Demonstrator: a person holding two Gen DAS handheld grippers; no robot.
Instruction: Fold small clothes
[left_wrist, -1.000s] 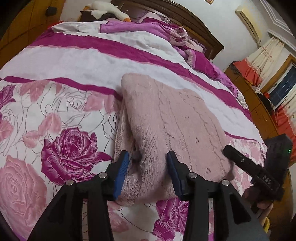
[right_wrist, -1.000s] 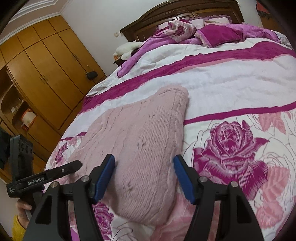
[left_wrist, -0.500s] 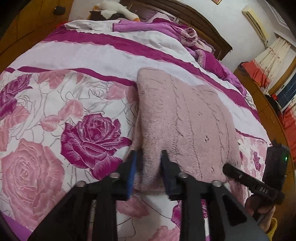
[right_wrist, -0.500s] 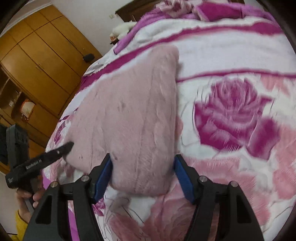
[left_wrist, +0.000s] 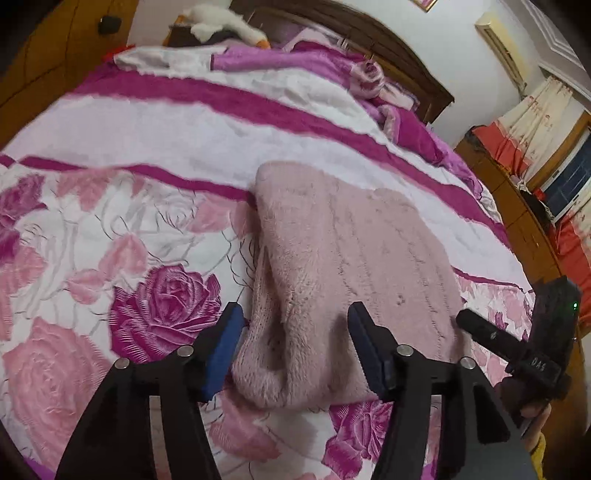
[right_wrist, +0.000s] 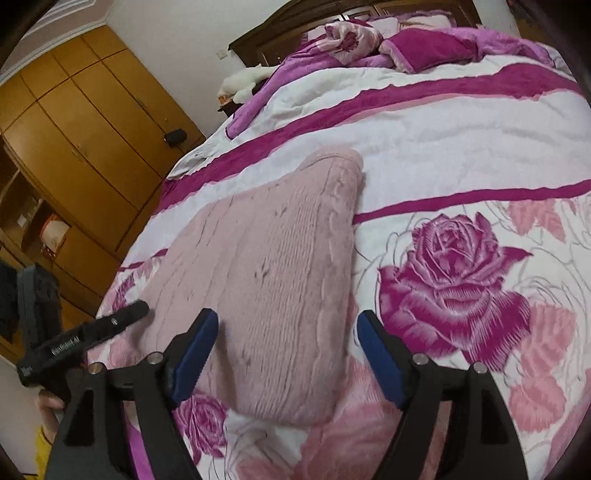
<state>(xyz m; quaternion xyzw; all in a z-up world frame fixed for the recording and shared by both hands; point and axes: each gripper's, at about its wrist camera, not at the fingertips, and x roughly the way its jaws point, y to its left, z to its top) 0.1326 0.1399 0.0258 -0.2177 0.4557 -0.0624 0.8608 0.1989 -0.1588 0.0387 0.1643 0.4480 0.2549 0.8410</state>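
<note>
A pale pink fuzzy knit garment (left_wrist: 354, 266) lies folded into a rough rectangle on the rose-patterned bedspread (left_wrist: 110, 229); it also shows in the right wrist view (right_wrist: 273, 280). My left gripper (left_wrist: 295, 350) is open, its blue pads on either side of the garment's near left corner, holding nothing. My right gripper (right_wrist: 286, 352) is open and empty over the garment's near right corner. The right gripper's body appears at the right of the left wrist view (left_wrist: 517, 350), and the left gripper's body at the left of the right wrist view (right_wrist: 74, 343).
Rumpled pink and magenta bedding (left_wrist: 369, 85) is heaped by the wooden headboard (right_wrist: 369, 14), with a white plush toy (left_wrist: 221, 22) beside it. A wooden wardrobe (right_wrist: 81, 140) stands along the bed's left side. Curtains and a window (left_wrist: 546, 147) are at the right.
My left gripper closed on the garment's near left corner half a second ago and has now opened and let it go. The right gripper dipped toward the garment and drew back, staying open.
</note>
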